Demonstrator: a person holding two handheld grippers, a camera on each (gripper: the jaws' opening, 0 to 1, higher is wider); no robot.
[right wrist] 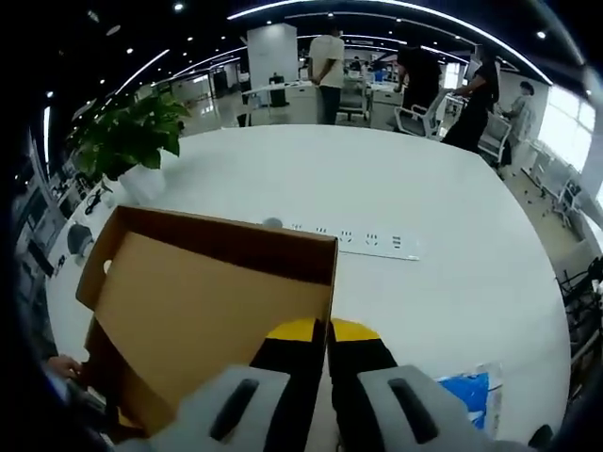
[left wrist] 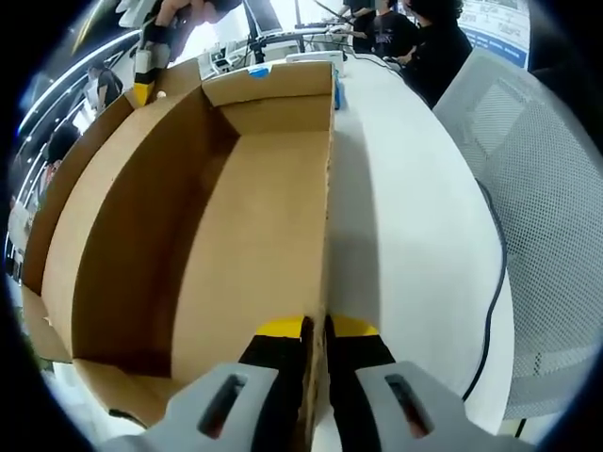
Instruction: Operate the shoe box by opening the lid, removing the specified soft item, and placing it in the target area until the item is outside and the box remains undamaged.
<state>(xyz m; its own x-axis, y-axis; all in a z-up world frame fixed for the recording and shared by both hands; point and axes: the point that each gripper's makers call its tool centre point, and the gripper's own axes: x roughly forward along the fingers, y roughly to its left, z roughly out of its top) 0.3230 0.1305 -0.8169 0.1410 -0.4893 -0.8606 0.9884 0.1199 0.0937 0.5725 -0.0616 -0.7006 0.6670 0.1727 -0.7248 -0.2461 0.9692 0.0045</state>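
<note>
In the left gripper view my left hand-held gripper point(left wrist: 316, 331) is at 6 o'clock, and its two jaws are pressed together on the long side wall of the shoe box point(left wrist: 236, 235), one jaw inside and one outside. The box is open and I look along its brown inside, from the near end toward the far end wall at 12 o'clock. I see only bare cardboard on its floor. On the far rim there is a small blue tape piece point(left wrist: 258, 72). At 11 o'clock, past the far corner, another yellow-tipped gripper point(left wrist: 141, 80) touches the box edge. The box stands on the white worktop point(left wrist: 405, 217). At 3 o'clock a grey mesh chair point(left wrist: 537, 188) stands beside the worktop, and a black cable point(left wrist: 495, 282) runs along its edge.

In the right gripper view my right hand-held gripper point(right wrist: 329, 331) is at 6 o'clock, jaws together on the edge of the cardboard lid point(right wrist: 207, 301), which spreads toward 9 o'clock. At 5 o'clock lies a blue and white packet point(right wrist: 476, 391). Farther, near the centre, a white power strip point(right wrist: 363, 242) lies on the worktop. At 10 o'clock there is a potted green plant point(right wrist: 132, 132), and at 12 o'clock people point(right wrist: 327, 61) stand far behind
</note>
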